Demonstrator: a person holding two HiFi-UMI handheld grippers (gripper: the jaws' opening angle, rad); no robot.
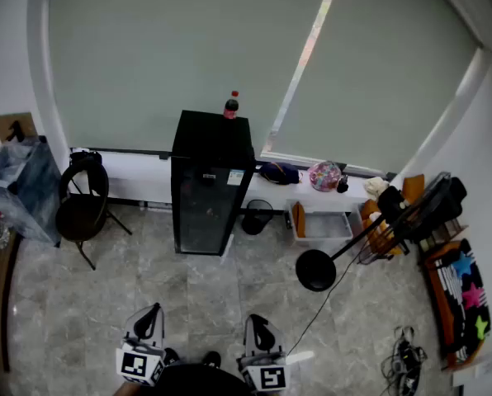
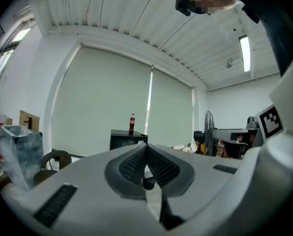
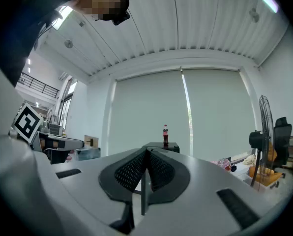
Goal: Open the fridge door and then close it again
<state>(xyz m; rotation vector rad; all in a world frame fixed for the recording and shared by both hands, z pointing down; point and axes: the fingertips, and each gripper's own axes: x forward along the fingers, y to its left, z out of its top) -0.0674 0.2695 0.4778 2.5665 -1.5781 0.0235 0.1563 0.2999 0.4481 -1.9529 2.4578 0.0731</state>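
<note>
A small black fridge (image 1: 210, 184) with a glass door stands against the window wall, its door shut, and a cola bottle (image 1: 231, 106) stands on top. It shows far off in the left gripper view as the fridge (image 2: 122, 137) and in the right gripper view as the fridge (image 3: 162, 147). My left gripper (image 1: 149, 318) and right gripper (image 1: 261, 327) are held near the bottom of the head view, well short of the fridge, both pointing toward it. The left gripper (image 2: 146, 150) is shut with nothing in it. So is the right gripper (image 3: 146, 156).
A black chair (image 1: 82, 209) and a plastic-covered bin (image 1: 21, 186) stand left of the fridge. On its right are a low white shelf (image 1: 324, 213), a floor fan (image 1: 370, 238) lying across the floor with its cable, and a small bin (image 1: 257, 216).
</note>
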